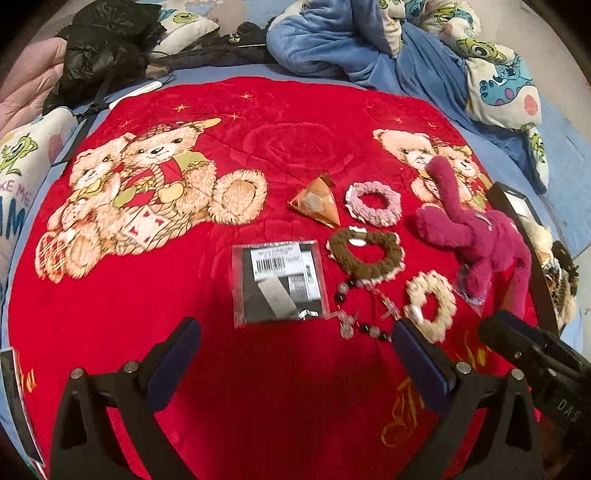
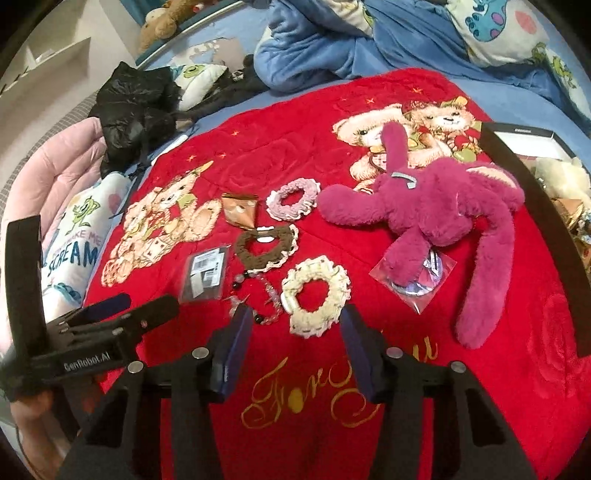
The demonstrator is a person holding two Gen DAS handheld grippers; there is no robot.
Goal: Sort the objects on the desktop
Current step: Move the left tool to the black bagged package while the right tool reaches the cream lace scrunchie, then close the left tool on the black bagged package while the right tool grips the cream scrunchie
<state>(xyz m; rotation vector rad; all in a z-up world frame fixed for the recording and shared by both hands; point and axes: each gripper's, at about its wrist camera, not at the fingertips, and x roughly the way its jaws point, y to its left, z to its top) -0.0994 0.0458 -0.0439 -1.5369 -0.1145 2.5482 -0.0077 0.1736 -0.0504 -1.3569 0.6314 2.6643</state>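
On the red bear blanket (image 1: 147,295) lie a clear packet with a barcode label (image 1: 279,282), a brown triangular pouch (image 1: 317,201), a pink scrunchie (image 1: 373,203), a brown scrunchie (image 1: 365,258), a cream scrunchie (image 1: 430,304), a bead bracelet (image 1: 354,317) and a magenta plush (image 1: 476,240). My left gripper (image 1: 295,350) is open and empty, just short of the packet. My right gripper (image 2: 295,332) is open and empty, its fingers either side of the cream scrunchie (image 2: 316,297), close to it. The plush (image 2: 436,218) lies on a small clear bag (image 2: 417,280).
A black box (image 2: 524,173) with assorted items stands at the blanket's right edge. Pillows (image 2: 74,251), a black jacket (image 2: 136,114) and blue bedding (image 2: 332,33) ring the blanket. The left gripper's body (image 2: 92,343) shows at the lower left of the right wrist view.
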